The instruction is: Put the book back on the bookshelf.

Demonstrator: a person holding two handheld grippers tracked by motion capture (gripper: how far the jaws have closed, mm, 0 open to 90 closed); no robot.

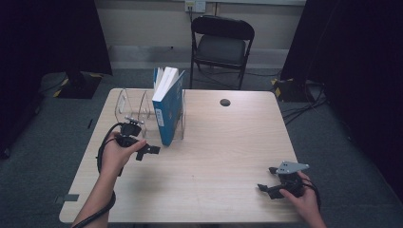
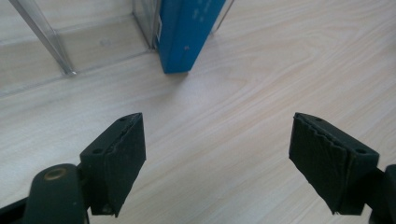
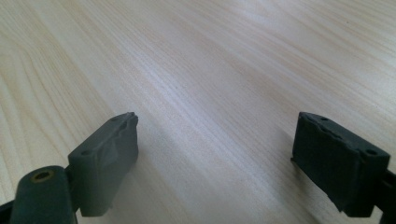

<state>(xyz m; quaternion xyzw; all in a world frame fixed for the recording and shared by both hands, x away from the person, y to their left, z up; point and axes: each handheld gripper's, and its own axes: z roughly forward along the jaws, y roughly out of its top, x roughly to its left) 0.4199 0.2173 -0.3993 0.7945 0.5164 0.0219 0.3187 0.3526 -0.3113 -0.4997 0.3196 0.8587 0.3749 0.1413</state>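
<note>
High view. Nearest the camera, at the bottom edge, two forearms come in. The right gripper rests low at lower right over bare surface, jaws spread, nothing between them. The left gripper sits left of centre, just beside the blue book, which stands upright in a clear acrylic rack in the upper-left part of the surface. White page edges show at the top; a pale label sits on the spine. A black folding chair stands beyond the far edge.

Left gripper view. Jaws released, wide apart, empty. The book's lower corner shows at upper centre, resting on the surface; a rack wall slants at upper left. Judgement: the step in hand is the approach to the book. To do it well, line the open jaws square across the spine, close on the cover above the rack's edge, avoid nudging the acrylic.

Right gripper view. Jaws open, empty, wood grain below them.
</note>
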